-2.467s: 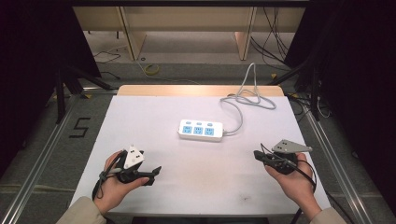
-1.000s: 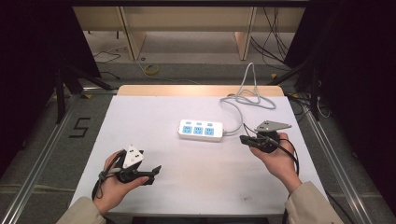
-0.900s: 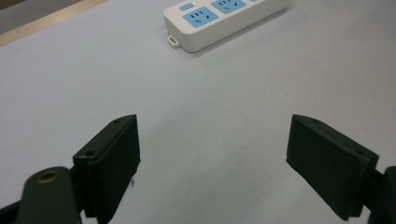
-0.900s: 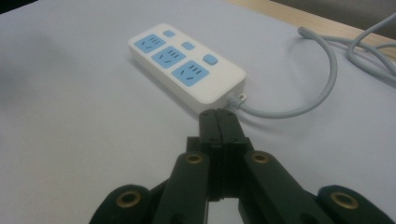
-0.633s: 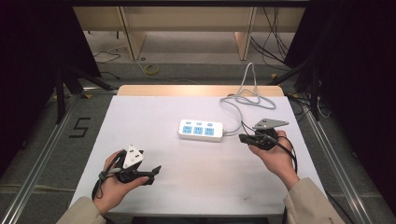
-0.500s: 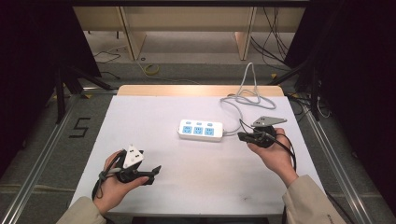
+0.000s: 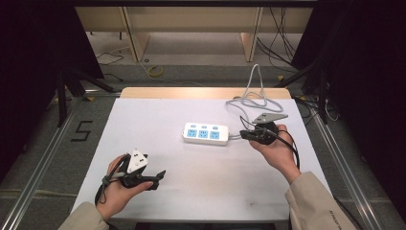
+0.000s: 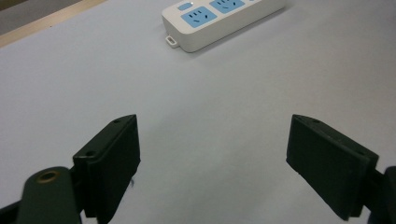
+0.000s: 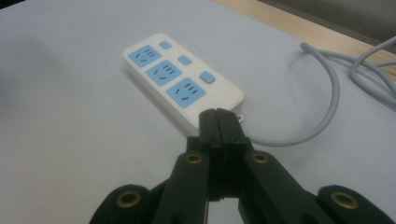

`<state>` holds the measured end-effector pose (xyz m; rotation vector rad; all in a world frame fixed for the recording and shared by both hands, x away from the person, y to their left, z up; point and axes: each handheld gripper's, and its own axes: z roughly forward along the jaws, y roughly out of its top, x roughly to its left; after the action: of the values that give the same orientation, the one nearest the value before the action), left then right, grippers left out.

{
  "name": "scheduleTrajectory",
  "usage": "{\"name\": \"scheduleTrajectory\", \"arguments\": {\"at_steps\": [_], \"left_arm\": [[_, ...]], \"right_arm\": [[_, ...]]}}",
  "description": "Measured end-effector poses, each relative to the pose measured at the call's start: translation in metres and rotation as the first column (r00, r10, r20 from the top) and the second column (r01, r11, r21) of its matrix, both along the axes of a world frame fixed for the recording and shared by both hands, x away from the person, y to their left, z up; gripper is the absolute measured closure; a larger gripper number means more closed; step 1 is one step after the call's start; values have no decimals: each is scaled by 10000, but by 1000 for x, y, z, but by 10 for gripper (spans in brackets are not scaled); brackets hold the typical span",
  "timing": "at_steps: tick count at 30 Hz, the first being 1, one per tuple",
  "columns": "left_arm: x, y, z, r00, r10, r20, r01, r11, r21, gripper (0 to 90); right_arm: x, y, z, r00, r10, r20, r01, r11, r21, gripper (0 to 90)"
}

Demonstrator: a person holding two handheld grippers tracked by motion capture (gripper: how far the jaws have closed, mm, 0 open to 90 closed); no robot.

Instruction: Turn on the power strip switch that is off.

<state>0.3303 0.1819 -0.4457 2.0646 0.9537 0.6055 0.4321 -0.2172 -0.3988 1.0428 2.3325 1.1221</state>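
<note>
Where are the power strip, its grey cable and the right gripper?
power strip [image 7: 206,133], high view, middle blue socket on its top face.
grey cable [image 9: 329,109], right gripper view, outer bend of the loop.
right gripper [image 9: 219,122], right gripper view, tips of the closed jaws.

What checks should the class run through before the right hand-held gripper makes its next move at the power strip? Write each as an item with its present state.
1. Right hand-held gripper jaws shut, nothing between them: ok.
2. Its tips are at the cord end of the power strip; whether they touch it: cannot tell.
3. Power strip lies flat on the table, sockets facing up: ok.
4. All three blue sockets are free of plugs: ok.
5. Grey cable runs off to the side, not under the jaws: ok.
6. Left hand-held gripper open, holding nothing, well apart from the strip: ok.
</note>
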Motion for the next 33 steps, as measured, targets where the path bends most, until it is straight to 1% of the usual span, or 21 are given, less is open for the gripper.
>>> {"name": "scheduleTrajectory", "arguments": {"at_steps": [8, 19, 27, 29, 33], "left_arm": [[0, -1, 0, 10000, -23, 14, 23, 10000, -4, 172], [0, -1, 0, 10000, -17, -7, 17, 10000, -9, 172], [0, -1, 0, 10000, -12, 5, 12, 10000, 8, 172], [0, -1, 0, 10000, -11, -7, 11, 10000, -4, 172], [0, 0, -1, 10000, -17, 1, 17, 10000, -6, 172]], "right_arm": [[7, 7, 2, 9999, 71, -75, -72, 9999, -142, 900], [15, 11, -3, 9998, 12, -200, -16, 9997, -225, 900], [24, 16, 3, 9999, -27, -155, 22, 9995, -312, 900], [26, 17, 3, 9998, -2, -206, -4, 9995, -327, 900], [30, 18, 5, 9997, -12, -237, 7, 9998, -219, 900]]}}
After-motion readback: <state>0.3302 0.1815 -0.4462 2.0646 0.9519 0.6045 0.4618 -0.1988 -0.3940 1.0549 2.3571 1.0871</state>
